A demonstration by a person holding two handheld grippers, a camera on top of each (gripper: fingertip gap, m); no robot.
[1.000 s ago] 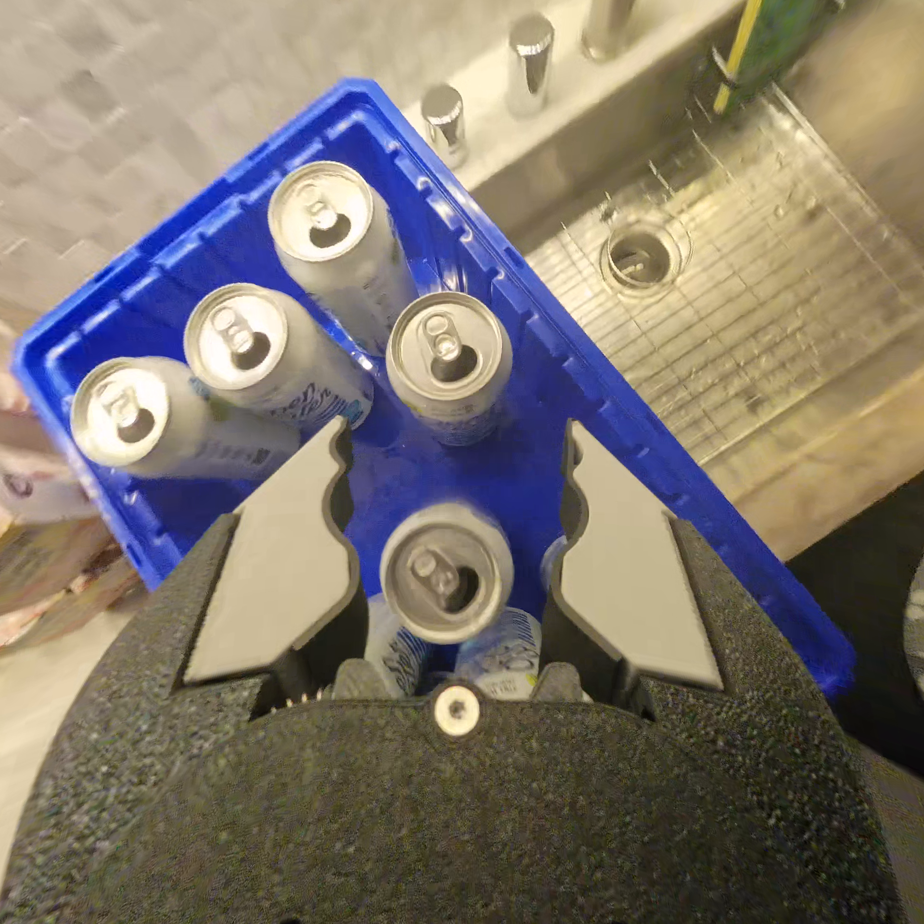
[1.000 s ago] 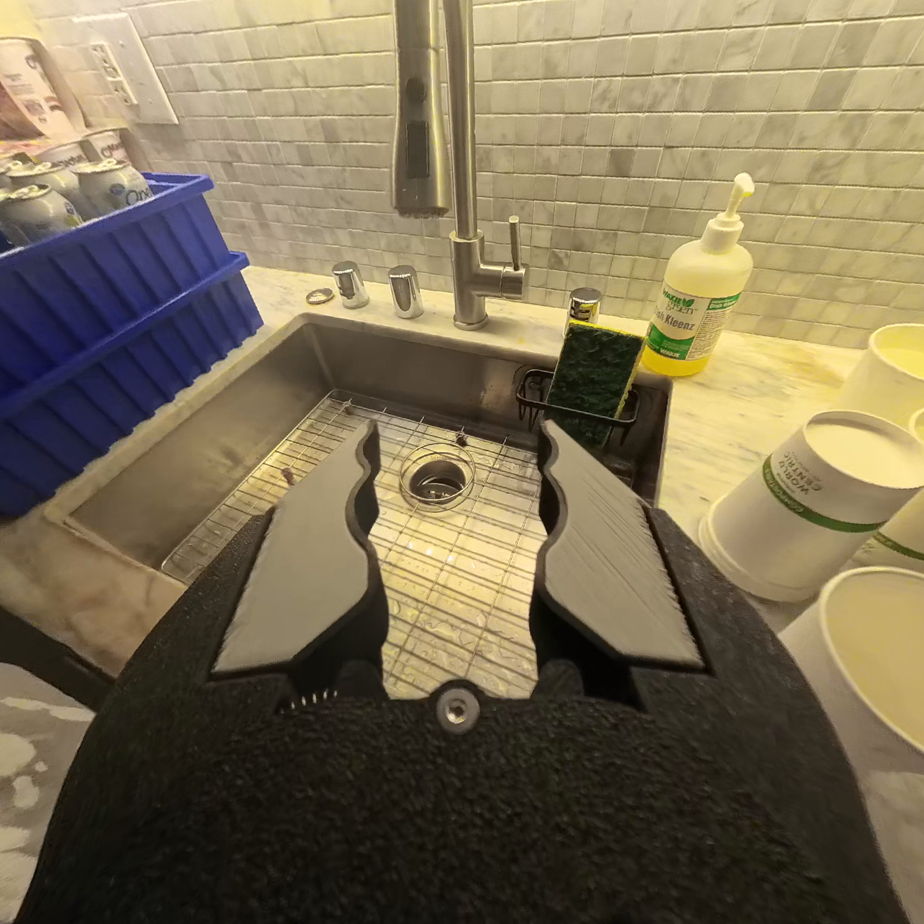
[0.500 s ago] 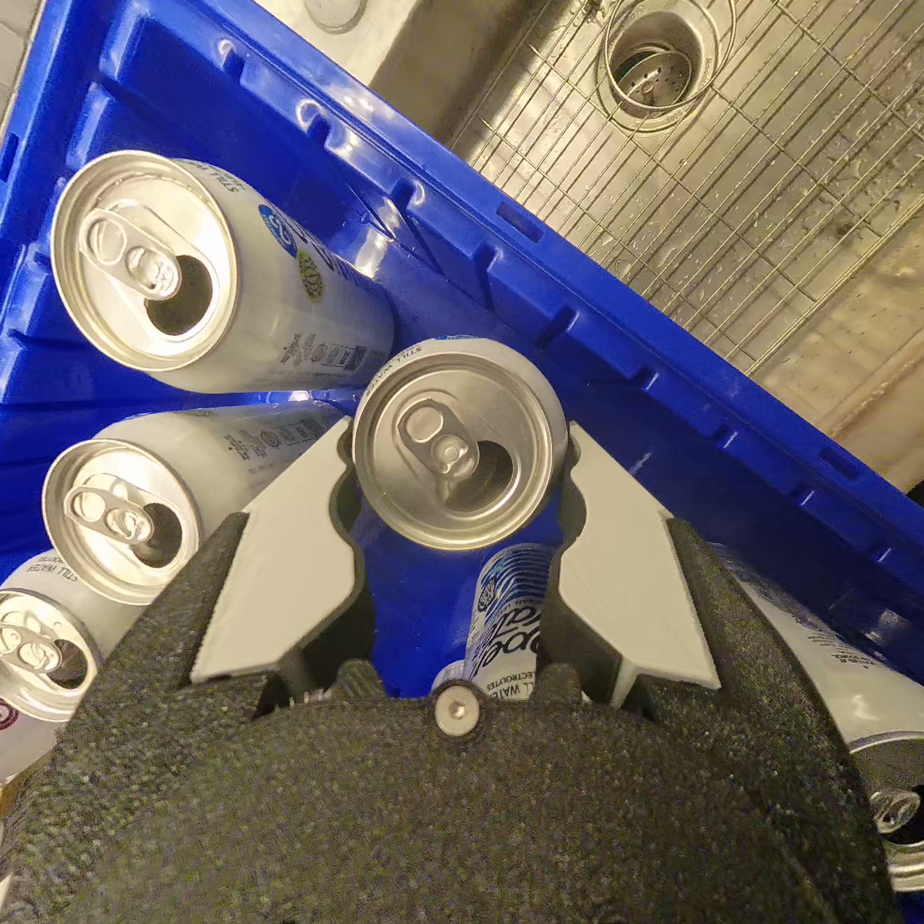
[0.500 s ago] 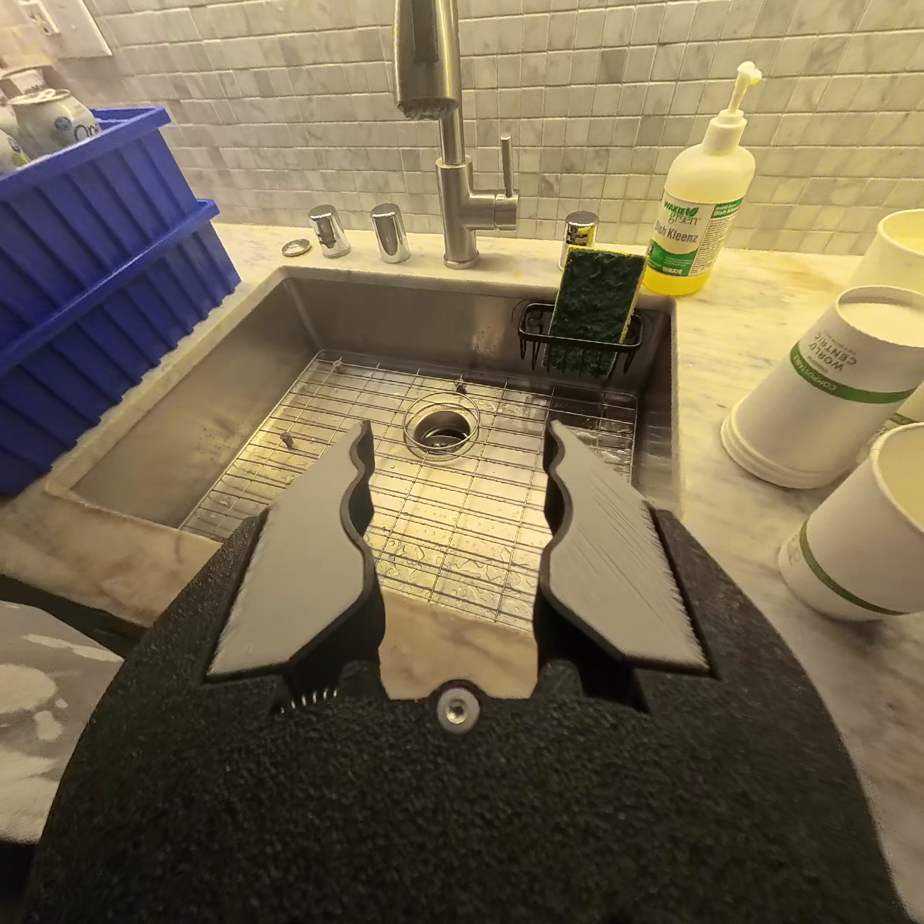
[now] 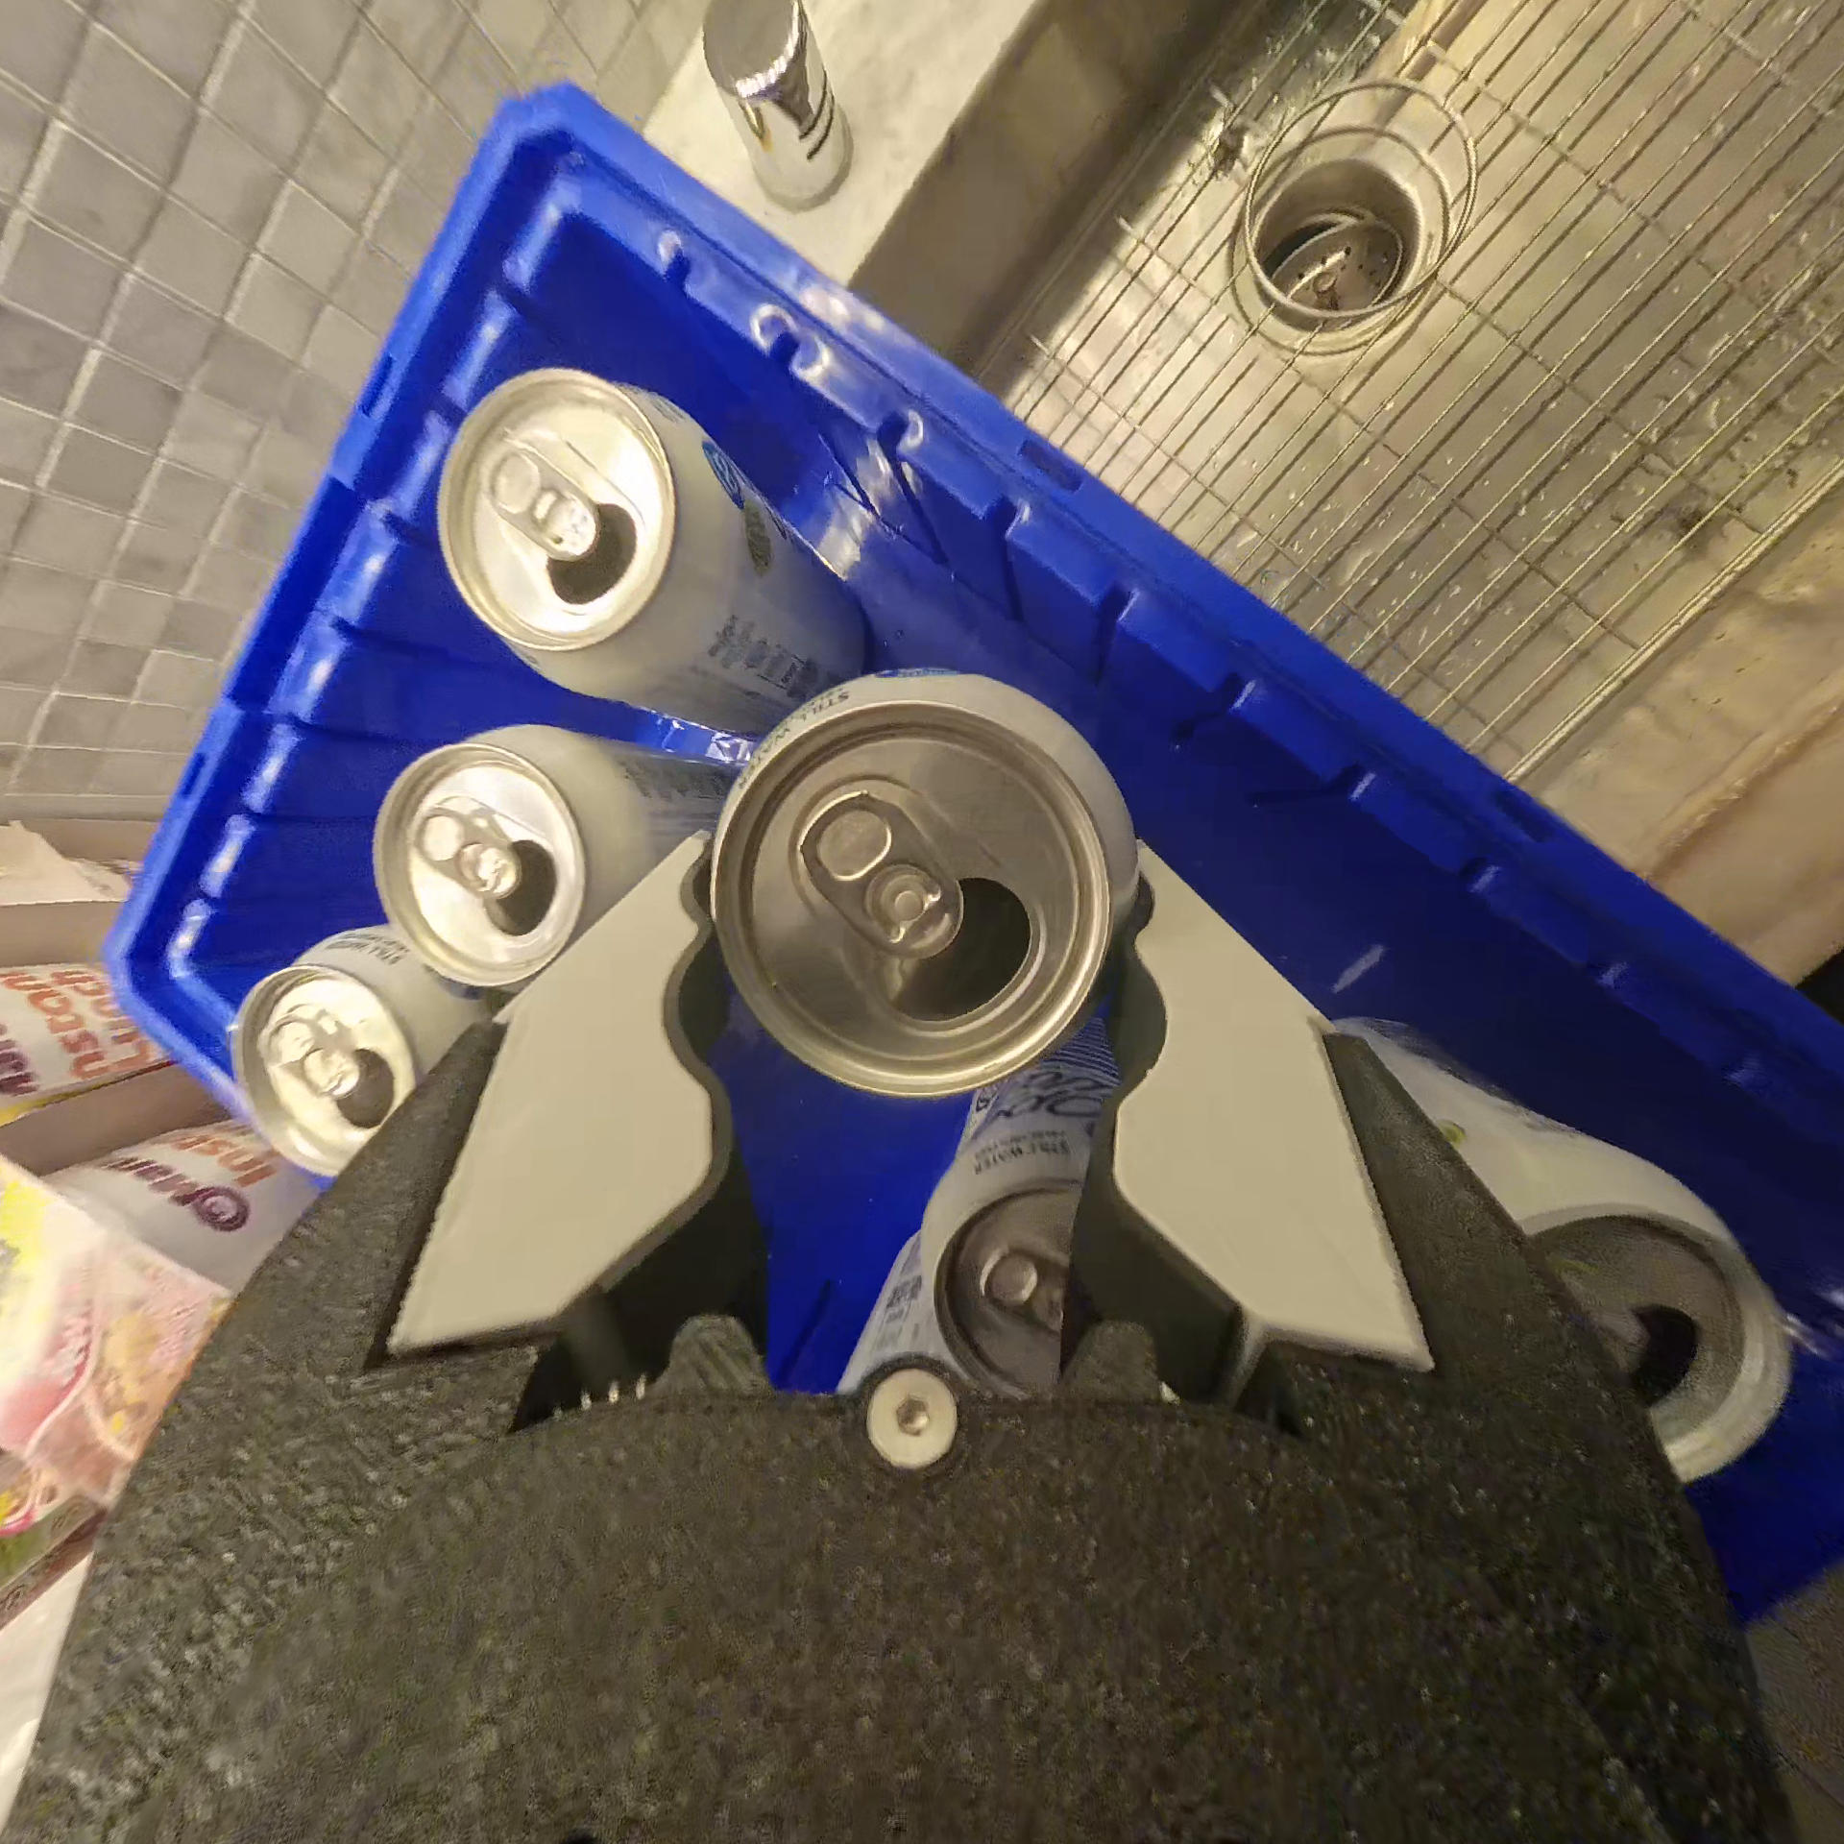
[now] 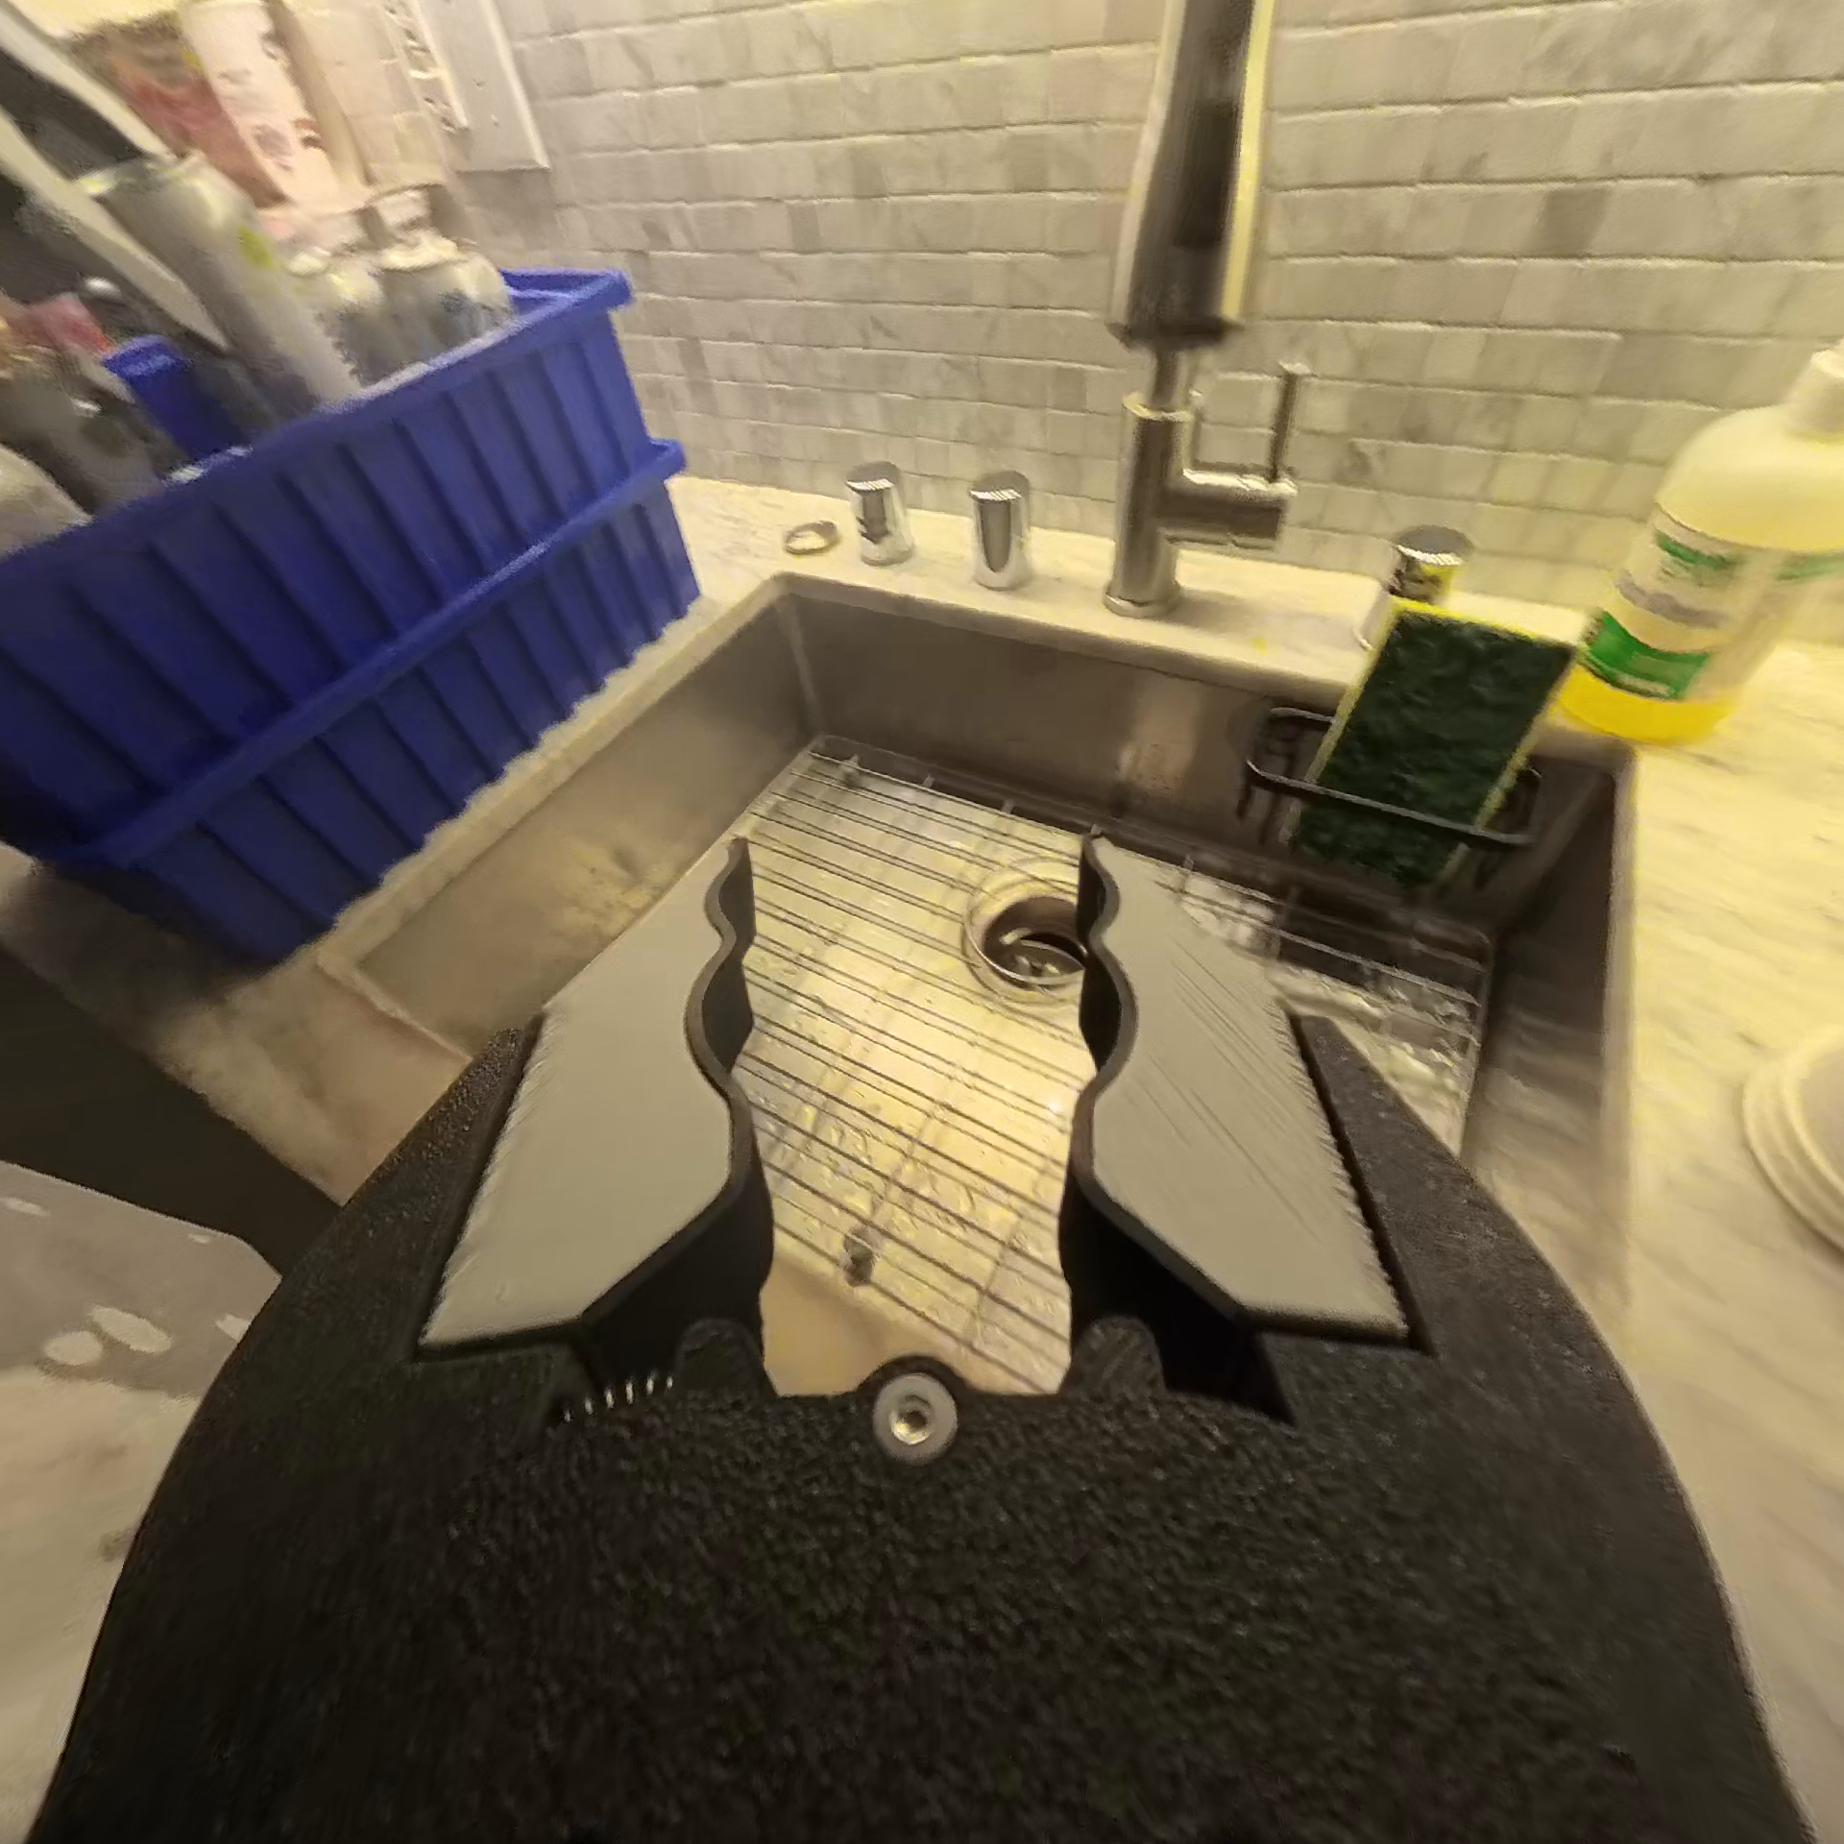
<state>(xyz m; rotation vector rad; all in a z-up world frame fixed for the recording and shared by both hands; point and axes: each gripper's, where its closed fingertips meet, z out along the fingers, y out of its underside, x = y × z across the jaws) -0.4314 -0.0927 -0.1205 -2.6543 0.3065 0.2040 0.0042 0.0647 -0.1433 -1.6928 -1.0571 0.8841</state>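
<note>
My left gripper (image 5: 918, 878) is shut on an opened silver drink can (image 5: 913, 883), held by its sides between the grey fingers and raised above the blue plastic bin (image 5: 1247, 758). Three more opened cans (image 5: 554, 524) (image 5: 469, 858) (image 5: 324, 1048) stand in the bin's far part. Two cans (image 5: 1008, 1287) (image 5: 1646, 1327) lie on their sides near my gripper. My right gripper (image 6: 913, 878) is open and empty, hovering over the steel sink (image 6: 898, 689) and its wire grid, near the drain (image 6: 1028, 933).
The blue bin (image 6: 329, 649) sits on another like it, left of the sink. A faucet (image 6: 1187, 299), a green sponge in a black caddy (image 6: 1417, 738) and a soap bottle (image 6: 1716, 579) stand behind the sink. White paper cups (image 6: 1796, 1128) are at the right. Food packets (image 5: 90, 1297) lie left of the bin.
My left gripper went down around a standing can and has raised it from the bin. My right gripper has shifted over the sink and turned left; the view is blurred.
</note>
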